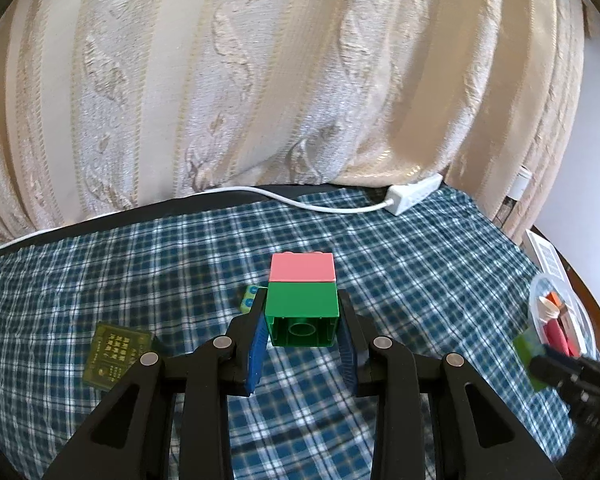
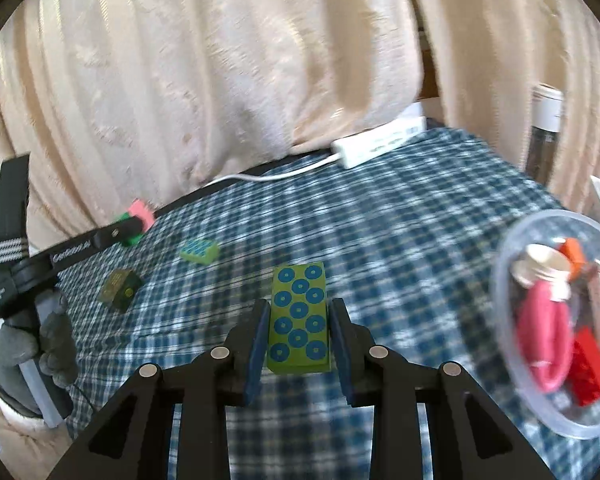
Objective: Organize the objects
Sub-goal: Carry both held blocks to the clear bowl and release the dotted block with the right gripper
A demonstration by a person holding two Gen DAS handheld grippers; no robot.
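Two stacked bricks sit clamped in my left tongs [image 1: 303, 316]: the green brick [image 1: 302, 314] is pinched between the blue pads, the pink brick [image 1: 302, 267] riding on its far end. Only the green one is squeezed, so I judge a jolt could snap the pink one off onto the checked surface [image 1: 400, 264]. Just beyond my left pad lies a small lime brick [image 1: 249, 298]; nearer and further left sits an olive tile [image 1: 116, 354]. Far right stands the clear container [image 1: 560, 320], with my other tongs in front of it.

From the right wrist, my right tongs [image 2: 299, 330] grip a long lime plate [image 2: 299, 322] by its edges, studs up. Those edges look thin and slick, so it may twist or slide out as I swing toward the clear container [image 2: 512, 376] close on the right. That rim is tilted toward me and holds a red brick [image 2: 590, 364] and a pink cable [image 2: 540, 336], so crowding may block the drop. A white power strip [image 2: 380, 144] lies far ahead.
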